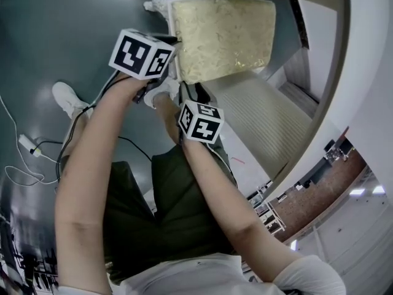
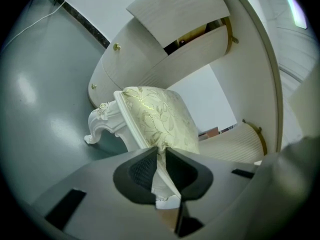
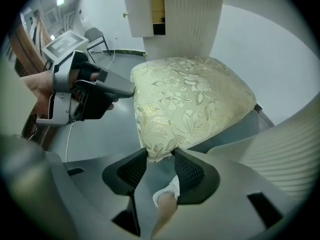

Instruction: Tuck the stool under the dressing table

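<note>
**A:** What does the left claw (image 2: 161, 153) have?

**B:** Its jaws are almost together, pinched on the edge of the stool (image 2: 157, 116)'s cushion. A fold of the gold-patterned fabric runs up between the pads.

**A:** And the right claw (image 3: 160, 154)?

**B:** Its jaws stand wider, with the next corner of the same cushion between the tips. Both tips look pressed into the fabric, so I'd call it clamped, though the corner covers the contact itself.

**A:** What's around them?

**B:** Just under the right claw's jaws there's a white shoe (image 3: 167, 191) on the grey floor (image 2: 45, 109). The left claw is off to its left, on the cushion's edge. Beyond the stool stands the dressing table (image 3: 185, 14), its ribbed pedestal straight ahead of the right claw. Ahead of the left claw, drawer fronts with gold knobs rise above the cushion.

**A:** Which way does the stool lie?

**B:** It's upright, on the floor in front of the table. The cushion stretches away from both claws towards the table, and the claws are on its near edge.

**A:** Anything hidden?

**B:** Only one carved white leg (image 2: 102, 121) shows, in the left gripper view. In the head view the arms and marker cubes cover both sets of jaws, and the tabletop is cut off at the frame edge.
</note>
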`<action>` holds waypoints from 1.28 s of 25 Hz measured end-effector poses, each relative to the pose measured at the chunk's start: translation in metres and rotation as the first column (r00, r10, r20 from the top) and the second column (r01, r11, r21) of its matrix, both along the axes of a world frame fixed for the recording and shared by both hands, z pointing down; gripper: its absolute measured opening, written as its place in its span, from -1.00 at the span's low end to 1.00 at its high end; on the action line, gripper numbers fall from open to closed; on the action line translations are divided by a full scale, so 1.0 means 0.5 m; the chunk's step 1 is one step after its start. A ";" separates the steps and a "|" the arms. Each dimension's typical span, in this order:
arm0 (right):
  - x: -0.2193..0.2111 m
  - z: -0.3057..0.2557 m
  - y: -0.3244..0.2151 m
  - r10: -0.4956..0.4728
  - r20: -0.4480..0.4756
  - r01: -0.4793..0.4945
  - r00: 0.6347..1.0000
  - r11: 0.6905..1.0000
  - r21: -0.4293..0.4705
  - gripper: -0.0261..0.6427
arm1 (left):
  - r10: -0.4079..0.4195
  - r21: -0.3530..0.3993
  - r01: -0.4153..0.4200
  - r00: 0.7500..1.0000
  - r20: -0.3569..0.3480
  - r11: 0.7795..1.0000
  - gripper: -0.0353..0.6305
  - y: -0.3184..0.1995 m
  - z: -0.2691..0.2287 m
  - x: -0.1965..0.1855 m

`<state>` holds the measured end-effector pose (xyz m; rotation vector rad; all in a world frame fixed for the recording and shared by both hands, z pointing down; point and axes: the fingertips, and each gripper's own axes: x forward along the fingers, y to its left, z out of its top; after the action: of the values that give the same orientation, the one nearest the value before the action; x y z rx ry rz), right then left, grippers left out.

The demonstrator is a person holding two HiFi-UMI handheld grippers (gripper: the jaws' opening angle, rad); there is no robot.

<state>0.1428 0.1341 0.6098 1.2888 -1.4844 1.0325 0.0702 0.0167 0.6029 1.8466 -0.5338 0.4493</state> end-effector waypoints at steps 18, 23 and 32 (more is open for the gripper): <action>0.142 0.007 -0.046 0.061 -0.110 -0.060 0.992 0.998 0.017 -0.46 | -0.022 0.030 0.023 0.999 -0.035 0.999 -0.76 -0.029 0.008 0.119; 0.165 0.008 -0.062 0.064 -0.122 -0.061 0.991 0.998 0.022 -0.46 | -0.045 0.037 0.047 0.998 -0.049 0.998 -0.76 -0.041 0.010 0.139; 0.174 0.015 -0.066 0.059 -0.132 -0.057 0.989 0.998 0.025 -0.46 | -0.074 0.018 0.075 0.995 -0.064 0.997 -0.76 -0.036 0.016 0.142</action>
<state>0.2300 0.1013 0.6172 1.3956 -1.3677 0.9513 0.1410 -0.0015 0.6109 1.8471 -0.5640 0.3359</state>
